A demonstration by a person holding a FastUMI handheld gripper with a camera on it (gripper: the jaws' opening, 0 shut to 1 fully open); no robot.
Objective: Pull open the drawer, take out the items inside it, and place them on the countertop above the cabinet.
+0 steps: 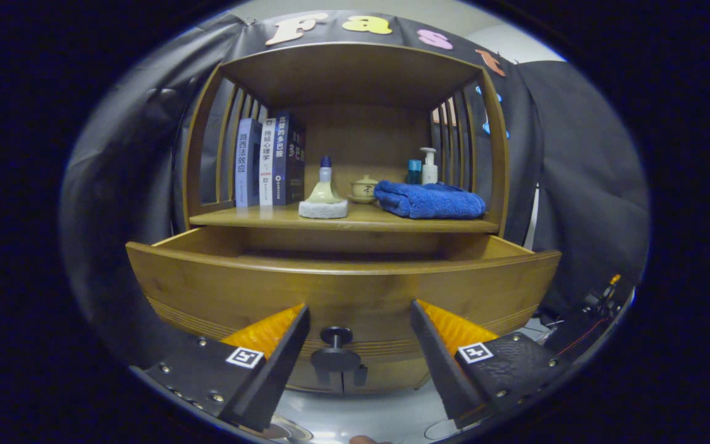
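Note:
A wooden cabinet stands ahead with its drawer (342, 290) pulled out toward me. A dark round knob (336, 337) sits low on the drawer front, between my fingers and apart from both. My gripper (360, 317) is open, its fingertips close to the drawer front on either side of the knob. The drawer's inside is hidden behind its front wall, so I cannot see its contents. Above the drawer lies the countertop (256, 217), a wooden shelf.
On the countertop stand three books (269, 161) at the left, a small bottle on a grey pad (324, 194), a lidded cup (364, 188), a folded blue towel (430, 200) and two bottles (423, 168) behind it. Slatted sides and a roof enclose the shelf.

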